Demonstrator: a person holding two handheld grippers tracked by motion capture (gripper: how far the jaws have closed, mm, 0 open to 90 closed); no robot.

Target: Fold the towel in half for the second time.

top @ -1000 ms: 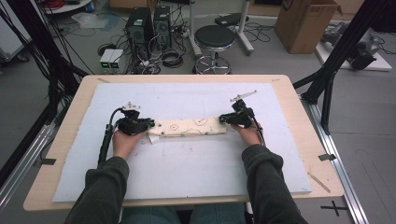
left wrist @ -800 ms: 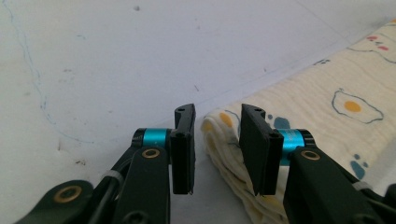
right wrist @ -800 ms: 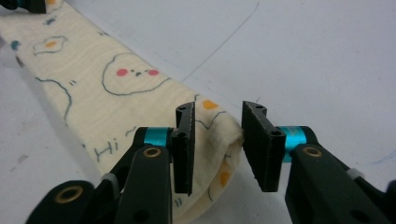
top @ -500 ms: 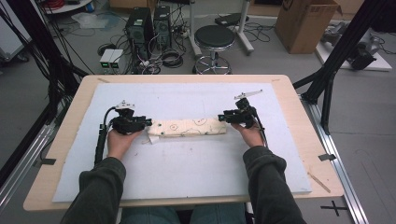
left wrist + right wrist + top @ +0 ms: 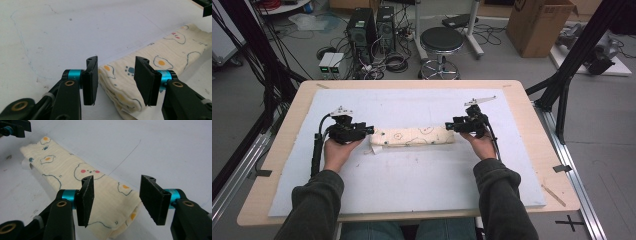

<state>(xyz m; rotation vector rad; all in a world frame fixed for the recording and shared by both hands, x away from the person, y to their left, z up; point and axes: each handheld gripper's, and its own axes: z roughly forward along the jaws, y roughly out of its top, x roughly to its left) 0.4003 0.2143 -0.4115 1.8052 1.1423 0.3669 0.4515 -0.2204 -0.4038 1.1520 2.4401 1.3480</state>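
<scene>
**A:** What is on my screen, biggest first?

**B:** I see a pale wooden table point(image 5: 532, 107) covered by a white rectangular sheet point(image 5: 412, 175). Across the middle of the sheet lies a cream cloth folded into a long narrow strip, printed with fried eggs and bear faces point(image 5: 413, 136). It runs left to right and rests flat.

**A:** How are the arms posed?

**B:** Both forearms, in dark green sleeves, come in from the bottom edge and angle slightly outward. Each hand cups a gripper from beneath, with the jaws pointing inward at one end of the cloth.

**A:** And the grippers?

**B:** The black left gripper point(image 5: 368, 130) sits just at the strip's left end. Its jaws have just been opening and now stand spread. In the left gripper view point(image 5: 116, 80) the folded end lies between the jaws, and neither pad presses on it. The black right gripper point(image 5: 449, 126) sits at the strip's right end. Its jaws have likewise just been opening. In the right gripper view point(image 5: 122, 202) they stand apart over the cloth's end without pinching it.
</scene>
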